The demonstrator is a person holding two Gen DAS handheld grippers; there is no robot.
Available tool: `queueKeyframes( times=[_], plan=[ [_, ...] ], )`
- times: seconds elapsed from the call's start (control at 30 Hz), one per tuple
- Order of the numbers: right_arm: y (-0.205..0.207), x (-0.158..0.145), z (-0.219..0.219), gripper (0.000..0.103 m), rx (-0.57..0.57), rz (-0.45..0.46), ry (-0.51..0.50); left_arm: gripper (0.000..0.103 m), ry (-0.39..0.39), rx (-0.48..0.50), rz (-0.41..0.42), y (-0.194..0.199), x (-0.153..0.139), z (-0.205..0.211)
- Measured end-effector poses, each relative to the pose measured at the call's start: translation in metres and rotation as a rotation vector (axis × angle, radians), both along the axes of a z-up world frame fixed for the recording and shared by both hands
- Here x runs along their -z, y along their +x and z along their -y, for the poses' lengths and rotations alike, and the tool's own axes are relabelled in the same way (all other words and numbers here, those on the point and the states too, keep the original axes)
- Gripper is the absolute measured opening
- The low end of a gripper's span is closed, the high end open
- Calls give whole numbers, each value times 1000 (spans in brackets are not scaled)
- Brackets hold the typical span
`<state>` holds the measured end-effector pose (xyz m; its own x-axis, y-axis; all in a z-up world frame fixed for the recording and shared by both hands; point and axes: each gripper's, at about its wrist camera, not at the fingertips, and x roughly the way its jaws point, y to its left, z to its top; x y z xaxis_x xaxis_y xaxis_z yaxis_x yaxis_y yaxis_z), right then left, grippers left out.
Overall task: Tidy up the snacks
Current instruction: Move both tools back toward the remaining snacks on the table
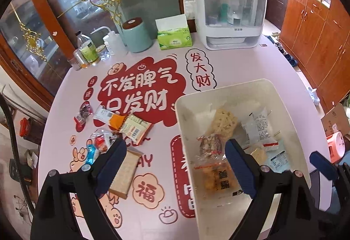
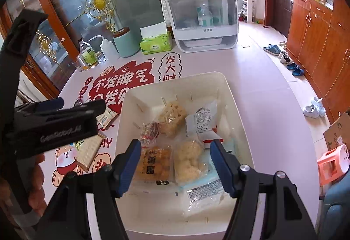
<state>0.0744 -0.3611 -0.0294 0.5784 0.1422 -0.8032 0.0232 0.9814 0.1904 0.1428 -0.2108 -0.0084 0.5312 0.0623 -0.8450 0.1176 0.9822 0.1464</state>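
Left wrist view first: my left gripper [image 1: 177,165] hangs with its jaws spread wide and nothing between the pads, straddling the near-left wall of the white bin [image 1: 221,89]. Loose snacks [image 1: 122,124] lie on the pink tablecloth [image 1: 251,65] left of the bin, and a tan wafer bar [image 1: 124,172] rests just beside my left finger. Big red print on the cloth reads 不发脾气 只发财, with 发大财 in a bubble and a 福 cloud nearer me. Right wrist view now: my right gripper [image 2: 175,165] hovers over the bin's inside, jaws apart, pads not pressing on anything. Below it sit an orange-brown packet [image 2: 153,163] with bold black characters I can't make out, a pale puffed cake [image 2: 188,161], and a white packet [image 2: 203,119] with fine print too small to read. Along the far edge stand a green tissue pack [image 2: 156,44], a teal canister [image 2: 125,44] and a white cabinet [image 2: 205,14].
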Motion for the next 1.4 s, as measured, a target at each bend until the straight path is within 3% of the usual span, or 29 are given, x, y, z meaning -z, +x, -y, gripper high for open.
queueKeyframes(
  times=[0.33, 0.7, 0.83, 0.97, 1.1, 1.23, 1.4],
  plan=[
    [-7, -18, -37, 66, -42, 41, -46, 91, 2, -74, 84, -29, -34, -67],
    [-8, -33, -100, 66, -50, 67, -125, 91, -49, -166, 162, -32, -68, -188],
    [-2, -48, -134, 66, -23, 92, -156, 91, -33, -153, 229, -17, -100, -244],
    [12, -68, -170, 66, -19, 122, -167, 98, -19, -138, 319, 6, -135, -297],
    [37, -87, -206, 66, -34, 128, -146, 98, -10, -118, 377, 38, -153, -345],
    [63, -92, -239, 66, -46, 111, -123, 99, -23, -101, 346, 73, -146, -379],
    [103, -84, -271, 66, -77, 50, -174, 99, -34, -65, 232, 116, -104, -399]
  ],
)
